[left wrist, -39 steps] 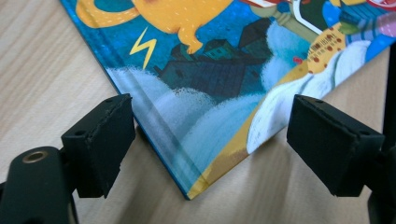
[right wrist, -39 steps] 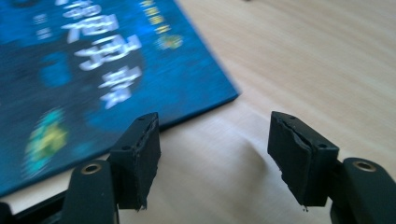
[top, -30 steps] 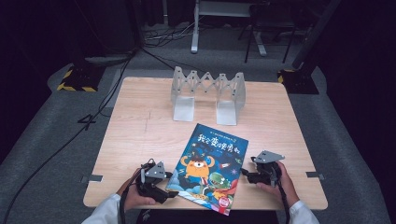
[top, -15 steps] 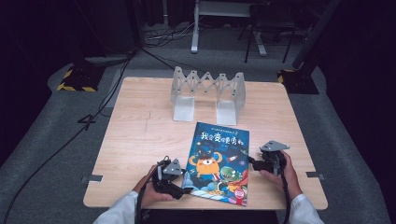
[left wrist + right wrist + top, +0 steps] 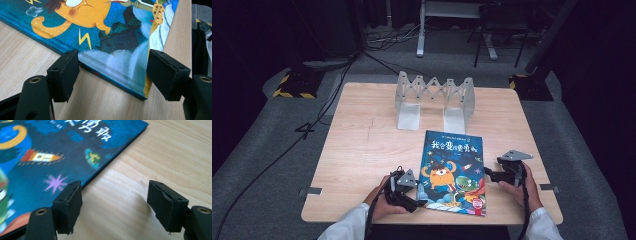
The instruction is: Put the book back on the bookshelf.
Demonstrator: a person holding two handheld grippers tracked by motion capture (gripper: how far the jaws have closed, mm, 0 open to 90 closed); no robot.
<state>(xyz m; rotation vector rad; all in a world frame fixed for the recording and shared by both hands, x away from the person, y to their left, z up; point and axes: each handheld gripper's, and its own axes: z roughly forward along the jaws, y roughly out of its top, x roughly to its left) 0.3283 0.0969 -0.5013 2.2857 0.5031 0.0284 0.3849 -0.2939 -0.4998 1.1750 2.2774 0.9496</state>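
A children's picture book with a dark blue cover and an orange monster lies flat on the wooden table, near the front edge. My left gripper is at the book's near left corner. In the left gripper view that corner sits between the open jaws of the left gripper, and I cannot tell whether a pad touches it. My right gripper stands by the book's right edge. Its jaws have just been opening. Bare wood lies between the right gripper's jaws, and the book is beside its left pad.
A white folding zigzag rack stands upright at the back of the table. The book's near edge lies close to the table's front edge. Dark floor with cables and stand feet surrounds the table.
The book has slid to the right and turned straighter. My left gripper has moved right with the book's corner. My right gripper has shifted right along the table, with its jaws wider.
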